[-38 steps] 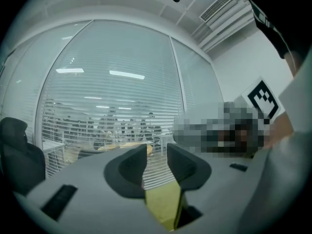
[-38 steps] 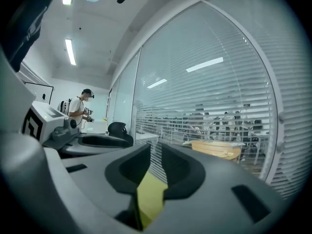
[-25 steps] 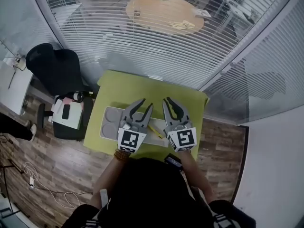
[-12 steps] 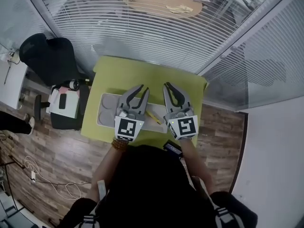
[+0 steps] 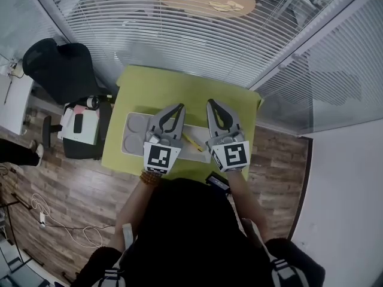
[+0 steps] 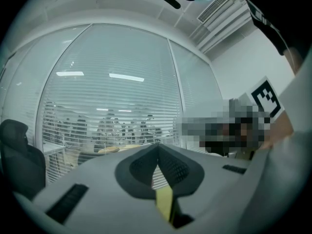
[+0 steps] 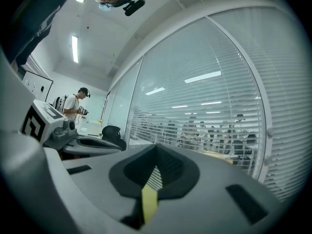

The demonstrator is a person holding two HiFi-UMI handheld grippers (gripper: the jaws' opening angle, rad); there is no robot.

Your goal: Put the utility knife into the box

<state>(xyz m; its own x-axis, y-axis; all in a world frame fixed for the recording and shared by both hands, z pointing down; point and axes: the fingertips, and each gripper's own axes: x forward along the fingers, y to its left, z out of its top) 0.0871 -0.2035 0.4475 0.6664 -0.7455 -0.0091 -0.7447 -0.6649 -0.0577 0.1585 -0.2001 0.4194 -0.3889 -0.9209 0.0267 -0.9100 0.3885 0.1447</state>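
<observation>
Yellow utility knife point(image 5: 192, 143) lies slantwise at the grey box's point(image 5: 133, 137) right end, between and below my grippers. Left gripper point(image 5: 179, 107) has just closed on nothing; right gripper point(image 5: 211, 103) is pressed together, empty.

Left gripper point(image 6: 157, 151) and right gripper point(image 7: 156, 151) — fingers point(image 6: 139, 167) have just closed tip to tip, seemingly on nothing.

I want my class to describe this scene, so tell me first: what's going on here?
A person holds a gripper in each hand, level above a green table. The left gripper has just been closing its jaws and is now shut on nothing. The right gripper is shut and empty too. The yellow knife lies untouched below and between them, by the right end of the grey box. Whether it already lies inside the box cannot be told.
</observation>
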